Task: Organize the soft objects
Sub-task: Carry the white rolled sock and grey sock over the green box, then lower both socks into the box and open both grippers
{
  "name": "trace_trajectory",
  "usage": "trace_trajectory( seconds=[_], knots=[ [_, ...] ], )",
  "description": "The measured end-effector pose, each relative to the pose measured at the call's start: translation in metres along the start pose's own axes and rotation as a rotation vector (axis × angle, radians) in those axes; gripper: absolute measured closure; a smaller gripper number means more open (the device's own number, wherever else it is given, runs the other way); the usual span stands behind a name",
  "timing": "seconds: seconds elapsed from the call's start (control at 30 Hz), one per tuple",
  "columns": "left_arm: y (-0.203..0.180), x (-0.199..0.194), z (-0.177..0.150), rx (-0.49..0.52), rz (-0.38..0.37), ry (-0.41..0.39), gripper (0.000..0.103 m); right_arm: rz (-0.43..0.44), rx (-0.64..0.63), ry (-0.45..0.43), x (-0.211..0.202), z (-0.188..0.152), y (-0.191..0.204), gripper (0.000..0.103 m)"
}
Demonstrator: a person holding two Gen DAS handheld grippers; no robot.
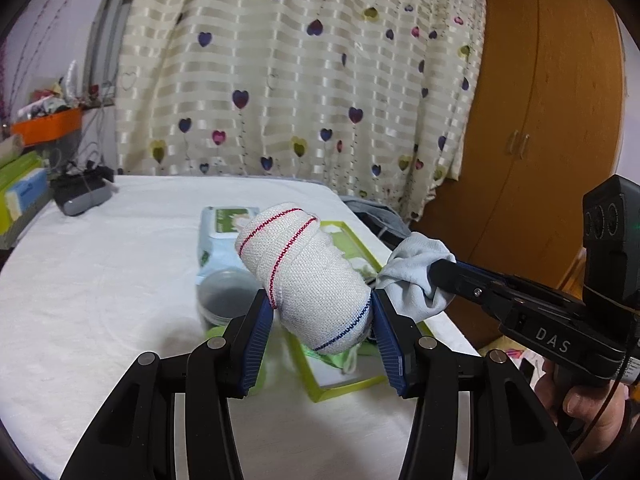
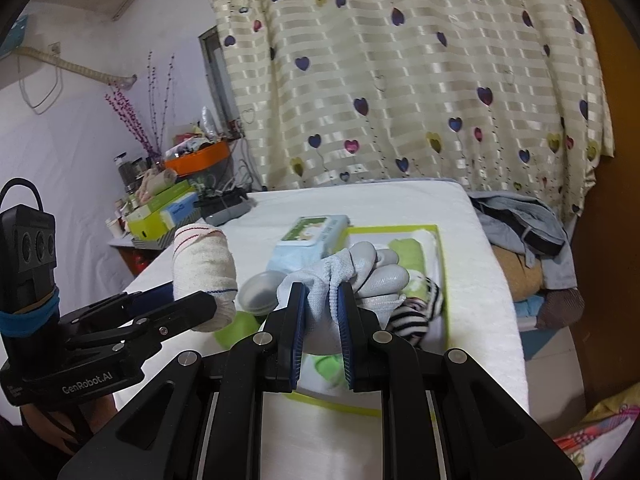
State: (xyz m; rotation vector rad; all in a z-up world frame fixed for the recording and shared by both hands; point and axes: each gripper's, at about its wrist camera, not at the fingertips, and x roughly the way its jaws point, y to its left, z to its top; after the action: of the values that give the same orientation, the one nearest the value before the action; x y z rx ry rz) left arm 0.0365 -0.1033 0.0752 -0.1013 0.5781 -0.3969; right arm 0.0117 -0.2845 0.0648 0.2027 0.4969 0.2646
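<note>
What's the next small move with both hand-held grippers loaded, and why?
Probably lower the right hand-held gripper to the green tray just below and let go. It is clamped on a grey glove held above the tray, where a striped sock already lies. The left hand-held gripper holds a rolled white cloth clear to the side, so it can wait.

grey glove (pinched) in right gripper

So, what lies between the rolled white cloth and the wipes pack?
A clear plastic lid, below the rolled white cloth and before the wipes pack; left wrist view.
</note>
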Motion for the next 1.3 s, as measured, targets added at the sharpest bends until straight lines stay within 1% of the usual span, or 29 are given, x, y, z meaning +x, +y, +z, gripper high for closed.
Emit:
trace_trajectory(
  seconds=[0.23, 0.43, 0.6, 1.3],
  knots=[
    [-0.011, 0.02, -0.008, 0.013, -0.032, 0.052, 0.054, -0.042, 0.042, 0.029, 0.005, -0.008, -0.024, 0.086],
    [-0.017, 0.038, -0.015, 0.021, -0.061, 0.108, 0.054, -0.05, 0.05, 0.075, 0.018, -0.017, -0.031, 0.086],
    [-0.018, 0.047, -0.02, 0.027, -0.076, 0.137, 0.054, -0.058, 0.054, 0.116, 0.027, -0.026, -0.037, 0.086],
    [-0.018, 0.081, -0.032, 0.044, -0.088, 0.238, 0.054, -0.068, 0.07, 0.208, 0.053, -0.045, -0.051, 0.086]
  ],
)
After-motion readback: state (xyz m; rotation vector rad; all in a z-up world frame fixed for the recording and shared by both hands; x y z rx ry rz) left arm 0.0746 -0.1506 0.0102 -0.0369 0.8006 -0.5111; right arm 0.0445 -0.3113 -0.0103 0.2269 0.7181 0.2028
